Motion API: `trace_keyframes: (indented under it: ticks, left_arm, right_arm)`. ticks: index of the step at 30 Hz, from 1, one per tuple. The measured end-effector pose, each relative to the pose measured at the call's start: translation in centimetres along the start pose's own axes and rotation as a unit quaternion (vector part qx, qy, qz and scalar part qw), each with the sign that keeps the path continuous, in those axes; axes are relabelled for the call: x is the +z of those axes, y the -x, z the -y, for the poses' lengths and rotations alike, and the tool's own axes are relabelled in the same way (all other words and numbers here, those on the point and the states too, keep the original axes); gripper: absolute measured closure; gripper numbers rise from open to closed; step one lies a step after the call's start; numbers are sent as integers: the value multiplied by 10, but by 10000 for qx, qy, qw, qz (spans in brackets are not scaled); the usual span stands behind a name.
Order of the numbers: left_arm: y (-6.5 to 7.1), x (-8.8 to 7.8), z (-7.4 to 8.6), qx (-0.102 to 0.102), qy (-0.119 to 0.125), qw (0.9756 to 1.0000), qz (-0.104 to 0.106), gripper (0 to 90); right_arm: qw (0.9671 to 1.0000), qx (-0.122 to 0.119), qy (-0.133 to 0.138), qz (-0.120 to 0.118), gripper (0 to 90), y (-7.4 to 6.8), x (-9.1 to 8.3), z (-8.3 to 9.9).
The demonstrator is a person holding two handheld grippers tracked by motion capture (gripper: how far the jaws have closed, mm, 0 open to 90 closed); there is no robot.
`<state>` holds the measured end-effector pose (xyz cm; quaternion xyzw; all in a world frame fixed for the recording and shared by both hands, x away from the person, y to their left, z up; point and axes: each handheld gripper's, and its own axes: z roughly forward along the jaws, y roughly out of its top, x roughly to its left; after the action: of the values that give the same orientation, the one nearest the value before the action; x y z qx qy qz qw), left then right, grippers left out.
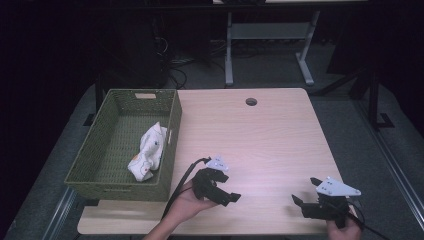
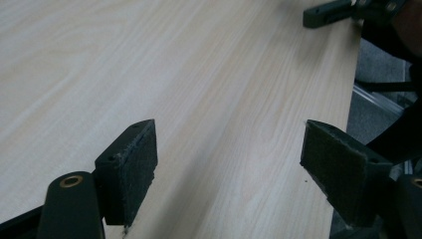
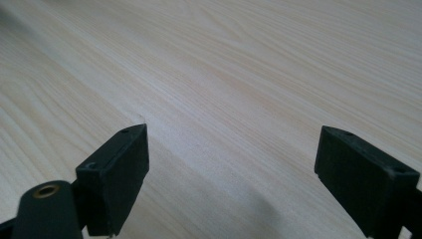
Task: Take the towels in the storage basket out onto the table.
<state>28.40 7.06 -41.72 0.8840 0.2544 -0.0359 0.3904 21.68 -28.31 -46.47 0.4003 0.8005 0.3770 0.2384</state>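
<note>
Both black two-jaw grippers, left gripper (image 1: 231, 196) and right gripper (image 1: 306, 194), hover at the near edge of the pale wooden table (image 1: 260, 135), jaws wide apart and empty. Well left lies the crumpled white patterned cloth (image 1: 148, 152), inside the green woven basket (image 1: 95, 165).

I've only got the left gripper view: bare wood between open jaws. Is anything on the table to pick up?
Observer: Nothing loose on the table. A white cloth lies in a green basket at the table's left edge.
Operator: Where are my left tongs relative to it?
Observer: The left tongs sit just right of the basket's near corner, pointing away from it.
Operator: Right tongs holding anything?
Observer: No. The right tongs are open over bare wood.
</note>
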Motion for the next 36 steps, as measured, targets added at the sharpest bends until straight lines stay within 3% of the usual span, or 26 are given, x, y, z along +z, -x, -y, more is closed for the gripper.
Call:
trace_keyframes:
  ticks: [13,26,36]
  left_arm:
    - [-11,-27,-43,77,-101,9999,-67,186]
    - [-19,-48,-62,17,-136,9999,-46,178]
    - [-40,-89,-74,-174,15,9998,13,178]
  right_arm:
    - [10000,37,35,8,135,4,-4,2]
    - [10000,21,65,5,135,3,-3,2]
    - [10000,17,65,46,135,3,-6,2]
